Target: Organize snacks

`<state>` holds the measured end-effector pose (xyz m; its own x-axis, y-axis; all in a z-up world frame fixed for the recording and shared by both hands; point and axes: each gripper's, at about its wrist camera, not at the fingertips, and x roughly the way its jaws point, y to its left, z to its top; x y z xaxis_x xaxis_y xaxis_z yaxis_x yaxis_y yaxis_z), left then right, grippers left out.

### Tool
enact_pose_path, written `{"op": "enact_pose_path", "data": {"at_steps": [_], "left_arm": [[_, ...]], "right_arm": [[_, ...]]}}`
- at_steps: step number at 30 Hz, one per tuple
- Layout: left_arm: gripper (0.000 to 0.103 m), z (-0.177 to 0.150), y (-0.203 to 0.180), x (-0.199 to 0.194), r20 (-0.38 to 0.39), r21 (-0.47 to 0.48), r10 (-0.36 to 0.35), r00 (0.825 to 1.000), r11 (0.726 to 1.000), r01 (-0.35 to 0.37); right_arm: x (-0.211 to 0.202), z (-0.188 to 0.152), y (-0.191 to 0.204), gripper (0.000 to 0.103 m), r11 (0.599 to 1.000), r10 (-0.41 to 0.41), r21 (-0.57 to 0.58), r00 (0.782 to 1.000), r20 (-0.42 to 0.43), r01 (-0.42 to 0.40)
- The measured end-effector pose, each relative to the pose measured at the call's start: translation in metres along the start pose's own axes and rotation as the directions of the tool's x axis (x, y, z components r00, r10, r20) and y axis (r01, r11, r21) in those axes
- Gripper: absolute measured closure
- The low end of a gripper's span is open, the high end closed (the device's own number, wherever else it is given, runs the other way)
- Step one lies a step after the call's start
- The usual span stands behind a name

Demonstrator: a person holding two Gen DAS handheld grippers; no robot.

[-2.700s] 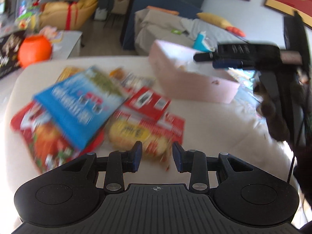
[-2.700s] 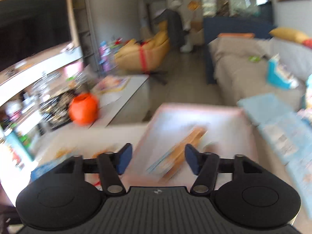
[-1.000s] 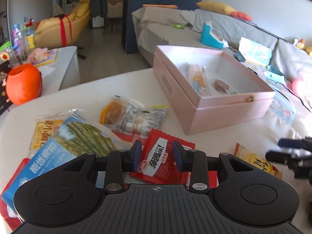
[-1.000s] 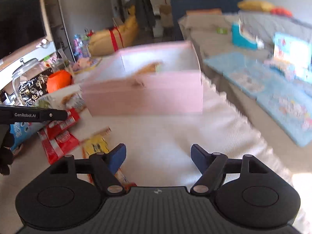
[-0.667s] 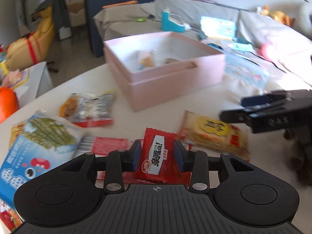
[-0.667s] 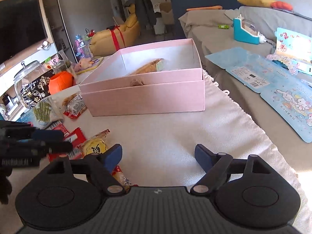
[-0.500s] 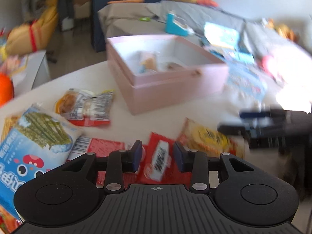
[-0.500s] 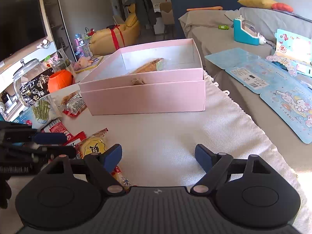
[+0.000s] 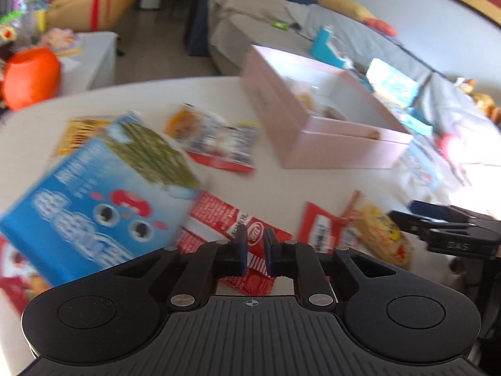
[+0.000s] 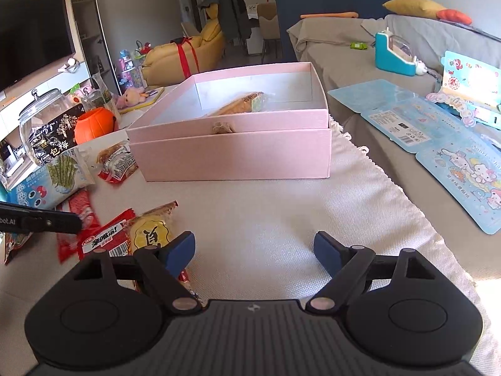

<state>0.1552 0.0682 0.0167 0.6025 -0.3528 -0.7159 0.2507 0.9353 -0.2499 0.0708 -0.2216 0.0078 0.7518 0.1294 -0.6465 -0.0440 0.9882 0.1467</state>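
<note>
Left gripper [image 9: 253, 252]: jaws closed on red snack packet [image 9: 255, 238] lying on the table [image 9: 275, 185]. Pink box [image 10: 231, 147] sits further back, open. Right gripper [image 10: 254, 250]: jaws apart, nothing between them.

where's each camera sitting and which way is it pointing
Left wrist: on the left gripper, angled down over scattered snack packets toward the pink box; its own jaws nearly shut over a red packet, grip unclear; right gripper enters at right.
Right wrist: on the right gripper, facing the pink box front-on, sofa behind; jaws wide, nothing between; left gripper enters at left.
Shared: the box, the yellow packet and the blue bag.
</note>
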Motion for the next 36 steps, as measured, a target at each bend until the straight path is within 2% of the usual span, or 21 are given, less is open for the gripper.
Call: {"op": "enact_pose_path", "data": {"at_steps": [2, 3, 7, 9, 12, 13, 14, 15, 16, 19, 20, 23, 25, 28, 32, 34, 35, 36], "left_arm": [[0.085, 0.002, -0.003, -0.004, 0.018, 0.02, 0.058, 0.998, 0.998, -0.059], [0.08, 0.002, -0.008, -0.006, 0.032, 0.039, 0.067, 0.997, 0.997, -0.069], [0.079, 0.001, -0.041, -0.009, 0.045, 0.163, -0.067, 0.997, 0.985, 0.058], [0.076, -0.003, -0.066, -0.004, 0.019, 0.283, -0.084, 0.996, 0.956, 0.075], [0.075, -0.016, -0.097, 0.013, -0.035, 0.453, -0.016, 0.999, 0.891, 0.03], [0.071, -0.02, -0.104, 0.016, -0.028, 0.487, -0.01, 1.0, 0.873, 0.022], [0.064, -0.022, -0.108, 0.018, -0.03, 0.508, -0.02, 0.999, 0.861, 0.033], [0.056, -0.025, -0.109, 0.019, -0.037, 0.521, -0.031, 0.999, 0.852, 0.045], [0.053, -0.025, -0.111, 0.019, -0.048, 0.525, -0.044, 0.998, 0.849, 0.063], [0.052, -0.022, -0.106, 0.019, -0.059, 0.502, -0.075, 0.995, 0.86, 0.094], [0.053, -0.021, -0.103, 0.019, -0.052, 0.493, -0.068, 0.996, 0.866, 0.085], [0.051, -0.016, -0.095, 0.024, -0.013, 0.476, 0.029, 1.0, 0.879, -0.019], [0.051, -0.012, -0.087, 0.028, 0.008, 0.458, 0.061, 0.998, 0.887, -0.058], [0.051, -0.005, -0.077, 0.03, 0.007, 0.425, 0.049, 0.999, 0.904, -0.047], [0.05, 0.002, -0.068, 0.034, 0.025, 0.364, 0.081, 0.996, 0.927, -0.084], [0.046, 0.004, -0.064, 0.035, 0.026, 0.337, 0.08, 0.996, 0.938, -0.084], [0.04, 0.005, -0.062, 0.037, 0.018, 0.327, 0.088, 0.996, 0.941, -0.089], [0.04, 0.007, -0.06, 0.04, 0.006, 0.311, 0.09, 0.996, 0.946, -0.088]], "right_arm": [[0.0, 0.0, 0.0, 0.019, 1.0, -0.002, -0.002, 1.0, 0.0, 0.002], [0.0, 0.0, 0.001, 0.019, 1.0, -0.005, -0.005, 1.0, 0.0, 0.005], [0.001, 0.0, 0.007, 0.019, 0.999, -0.019, -0.042, 1.0, -0.007, 0.018], [0.002, 0.0, 0.008, 0.019, 0.998, -0.025, -0.05, 1.0, -0.01, 0.025], [0.001, 0.0, 0.006, 0.019, 0.999, -0.026, -0.043, 1.0, -0.008, 0.026], [0.001, 0.0, 0.007, 0.019, 0.999, -0.026, -0.039, 1.0, -0.007, 0.025], [0.001, 0.0, 0.006, 0.019, 0.999, -0.024, -0.035, 1.0, -0.007, 0.024], [0.001, 0.0, 0.006, 0.019, 0.999, -0.022, -0.033, 1.0, -0.006, 0.022], [0.001, 0.0, 0.005, 0.019, 0.999, -0.021, -0.031, 1.0, -0.006, 0.021], [0.001, 0.0, 0.005, 0.019, 0.999, -0.019, -0.028, 1.0, -0.006, 0.019], [0.001, 0.0, 0.005, 0.019, 0.999, -0.019, -0.028, 1.0, -0.006, 0.018], [0.001, 0.0, 0.005, 0.018, 0.999, -0.018, -0.027, 1.0, -0.005, 0.017], [0.001, 0.0, 0.005, 0.018, 1.0, -0.015, -0.026, 1.0, -0.006, 0.015], [0.001, 0.0, 0.005, 0.017, 1.0, -0.014, -0.025, 1.0, -0.006, 0.014], [0.001, 0.0, 0.005, 0.016, 1.0, -0.012, -0.027, 1.0, -0.008, 0.012], [0.001, 0.0, 0.005, 0.016, 1.0, -0.012, -0.027, 1.0, -0.007, 0.011], [0.001, -0.001, 0.006, 0.016, 1.0, -0.011, -0.026, 1.0, -0.008, 0.011], [0.001, -0.001, 0.006, 0.016, 1.0, -0.011, -0.027, 1.0, -0.008, 0.011]]}}
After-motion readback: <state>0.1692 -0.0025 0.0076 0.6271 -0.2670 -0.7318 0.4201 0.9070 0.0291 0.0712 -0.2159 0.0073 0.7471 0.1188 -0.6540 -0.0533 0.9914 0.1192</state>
